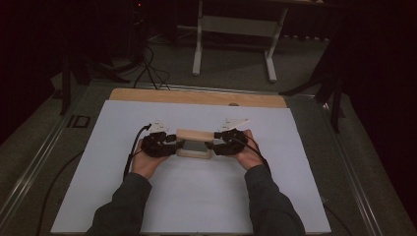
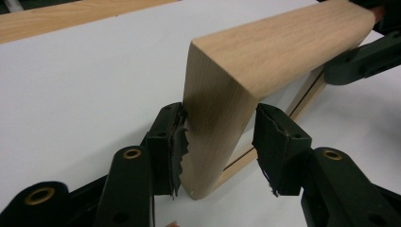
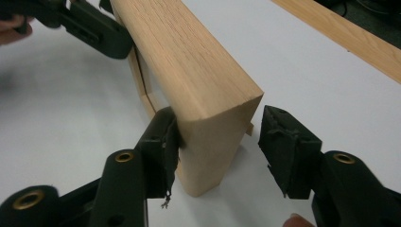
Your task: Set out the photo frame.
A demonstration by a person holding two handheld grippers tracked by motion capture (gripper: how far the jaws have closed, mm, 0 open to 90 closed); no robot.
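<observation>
A dim lab or studio. Black cables (image 1: pixel 147 64) trail over grey carpet at eleven o'clock. A white-legged metal frame (image 1: pixel 236 29) stands at twelve.

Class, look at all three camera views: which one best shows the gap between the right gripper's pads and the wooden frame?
The right gripper view: the right gripper straddles the wooden frame's end, one pad touching, the other clearly apart. The high view shows the frame small between both hands. The left gripper view shows its opposite end.

White sheet (image 1: pixel 196 196) covers the wooden tabletop (image 1: pixel 196 97); white desk frame (image 1: pixel 236 29) stands beyond; cables (image 1: pixel 150 69) cross the floor.
</observation>
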